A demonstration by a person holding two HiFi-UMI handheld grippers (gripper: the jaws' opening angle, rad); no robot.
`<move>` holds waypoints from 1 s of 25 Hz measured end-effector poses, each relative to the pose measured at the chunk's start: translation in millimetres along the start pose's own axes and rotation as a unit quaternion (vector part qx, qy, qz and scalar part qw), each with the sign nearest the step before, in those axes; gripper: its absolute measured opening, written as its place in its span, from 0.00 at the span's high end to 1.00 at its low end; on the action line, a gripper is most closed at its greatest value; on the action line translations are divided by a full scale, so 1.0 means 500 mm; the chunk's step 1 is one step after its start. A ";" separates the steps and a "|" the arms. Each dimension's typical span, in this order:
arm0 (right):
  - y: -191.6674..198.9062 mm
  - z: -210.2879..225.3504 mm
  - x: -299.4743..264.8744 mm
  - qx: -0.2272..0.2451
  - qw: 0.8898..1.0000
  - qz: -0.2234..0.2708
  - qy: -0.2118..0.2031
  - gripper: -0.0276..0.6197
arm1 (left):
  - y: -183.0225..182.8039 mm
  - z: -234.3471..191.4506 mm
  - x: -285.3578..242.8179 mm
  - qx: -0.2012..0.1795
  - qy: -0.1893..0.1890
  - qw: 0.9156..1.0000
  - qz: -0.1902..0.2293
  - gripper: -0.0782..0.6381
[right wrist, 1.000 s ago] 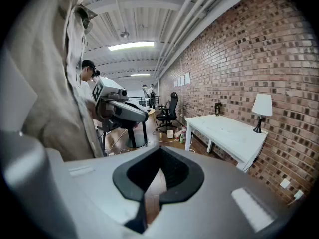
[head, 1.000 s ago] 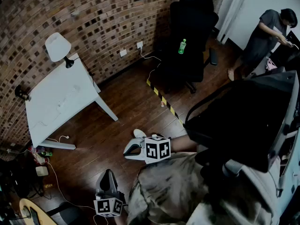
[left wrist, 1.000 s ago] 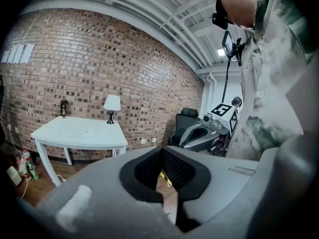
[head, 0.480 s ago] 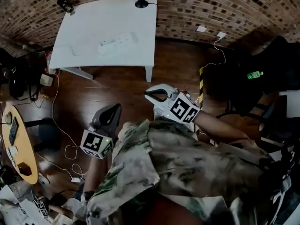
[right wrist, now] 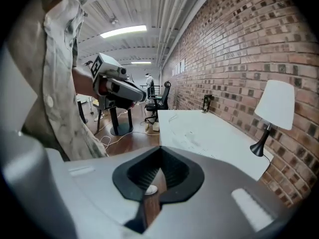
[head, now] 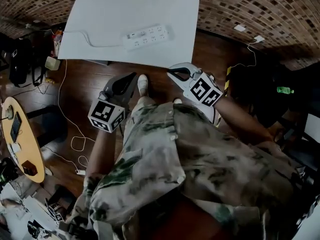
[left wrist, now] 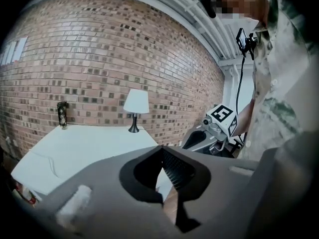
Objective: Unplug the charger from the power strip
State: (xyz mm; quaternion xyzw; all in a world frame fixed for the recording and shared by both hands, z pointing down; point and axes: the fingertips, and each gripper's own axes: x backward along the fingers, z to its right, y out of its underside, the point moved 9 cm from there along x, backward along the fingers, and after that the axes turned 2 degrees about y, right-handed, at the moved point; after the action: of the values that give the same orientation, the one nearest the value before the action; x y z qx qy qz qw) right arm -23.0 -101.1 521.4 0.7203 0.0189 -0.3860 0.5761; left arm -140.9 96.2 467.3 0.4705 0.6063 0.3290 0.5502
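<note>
A white power strip (head: 146, 37) lies on the white table (head: 105, 9), its cable running off to the left. I cannot make out a charger in it from here. Both grippers hover over the wooden floor just short of the table's near edge, side by side. My left gripper (head: 131, 76) is shut and empty, its jaws meeting at the tips (left wrist: 162, 149). To its right my right gripper (head: 170, 71) is also shut with nothing held (right wrist: 160, 149). The strip lies beyond both, between their lines.
A lamp (left wrist: 135, 103) stands at the table's far edge by the brick wall, a dark bottle (left wrist: 61, 114) at the far left corner. A yellow round table (head: 17, 144), bags and floor cables (head: 70, 139) are left; a black chair with a green bottle (head: 285, 90) is right.
The person has turned from the chair to face the table and stepped up to it. Both grippers have swung round with the body and now point at its near edge, still shut.
</note>
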 end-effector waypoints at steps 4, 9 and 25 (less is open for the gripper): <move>-0.018 0.051 -0.102 -0.018 0.999 -0.033 0.012 0.95 | 0.015 -0.115 -0.039 -0.014 0.034 0.998 -0.043 0.89; -0.034 0.124 -0.244 -0.035 0.996 -0.075 0.033 0.95 | 0.013 -0.253 -0.076 -0.059 0.072 0.993 -0.066 0.89; 0.021 0.213 -0.417 -0.055 0.983 -0.157 0.080 0.95 | 0.086 -0.397 -0.262 -0.122 0.165 0.965 -0.164 0.69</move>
State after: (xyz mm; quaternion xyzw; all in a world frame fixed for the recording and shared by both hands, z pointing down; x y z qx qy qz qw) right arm -221.1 -107.3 646.4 0.7039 0.1986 -0.4114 0.5439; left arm -332.1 12.4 588.8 0.2337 0.7128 0.3787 0.5421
